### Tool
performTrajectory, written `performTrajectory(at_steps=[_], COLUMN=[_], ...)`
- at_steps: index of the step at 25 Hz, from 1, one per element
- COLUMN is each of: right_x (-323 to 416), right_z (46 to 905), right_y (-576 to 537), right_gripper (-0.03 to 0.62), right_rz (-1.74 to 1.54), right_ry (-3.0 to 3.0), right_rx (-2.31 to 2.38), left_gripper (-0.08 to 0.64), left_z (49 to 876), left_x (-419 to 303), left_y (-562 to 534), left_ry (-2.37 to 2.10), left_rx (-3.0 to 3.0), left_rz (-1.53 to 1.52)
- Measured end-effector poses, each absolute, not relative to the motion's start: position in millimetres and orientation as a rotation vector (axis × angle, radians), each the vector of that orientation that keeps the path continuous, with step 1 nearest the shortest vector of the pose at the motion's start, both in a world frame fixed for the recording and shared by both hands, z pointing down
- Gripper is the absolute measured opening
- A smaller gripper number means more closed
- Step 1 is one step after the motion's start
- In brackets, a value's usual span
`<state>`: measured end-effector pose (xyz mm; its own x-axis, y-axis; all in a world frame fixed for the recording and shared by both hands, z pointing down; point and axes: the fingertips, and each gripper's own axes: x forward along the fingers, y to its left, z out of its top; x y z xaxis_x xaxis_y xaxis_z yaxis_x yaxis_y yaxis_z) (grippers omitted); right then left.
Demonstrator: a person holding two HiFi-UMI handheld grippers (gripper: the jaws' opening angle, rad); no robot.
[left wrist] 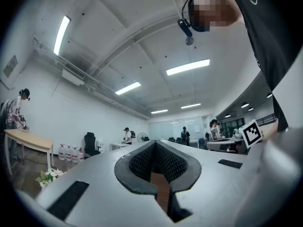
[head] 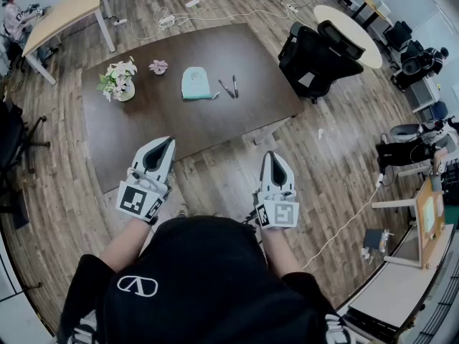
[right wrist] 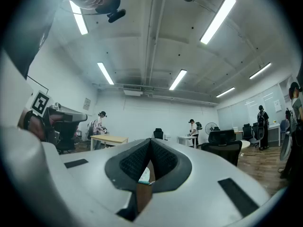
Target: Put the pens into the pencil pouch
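Note:
Two dark pens [head: 229, 87] lie side by side on the dark brown table [head: 143, 127], just right of a mint-green pencil pouch [head: 194, 83] at the table's middle. A sliver of that pouch [right wrist: 140, 176] shows through the gap of the right gripper's jaws. My left gripper [head: 165, 142] hovers over the table's near edge, shut and empty. Over the wooden floor just short of the table, my right gripper [head: 274, 156] is likewise shut with nothing in it. Both point roughly level toward the table, well short of the pens and pouch.
A vase of white flowers [head: 119, 79] and a small pink flower [head: 158, 66] stand on the table's left part. A black office chair [head: 315, 54] is at the table's right end. Cables [head: 186, 16] lie on the floor beyond; other desks and people stand around the room.

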<state>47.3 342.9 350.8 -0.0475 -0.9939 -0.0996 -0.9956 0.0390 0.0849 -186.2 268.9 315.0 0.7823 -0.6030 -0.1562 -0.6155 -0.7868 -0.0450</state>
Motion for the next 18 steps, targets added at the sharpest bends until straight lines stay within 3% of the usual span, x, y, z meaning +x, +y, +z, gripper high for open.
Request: performTrajectory(at_steps=[18], right_x=[53.0], right_z=[351.8], right_y=[346.1], right_gripper=[-0.002], right_rz=[0.146], right_ry=[2.282], right_rx=[-2.047], left_gripper=[0.003], left_z=[323.4], left_x=[-175.4], left_y=[266.9], left_ry=[1.008], left_rx=[-2.874], left_rz=[0.170])
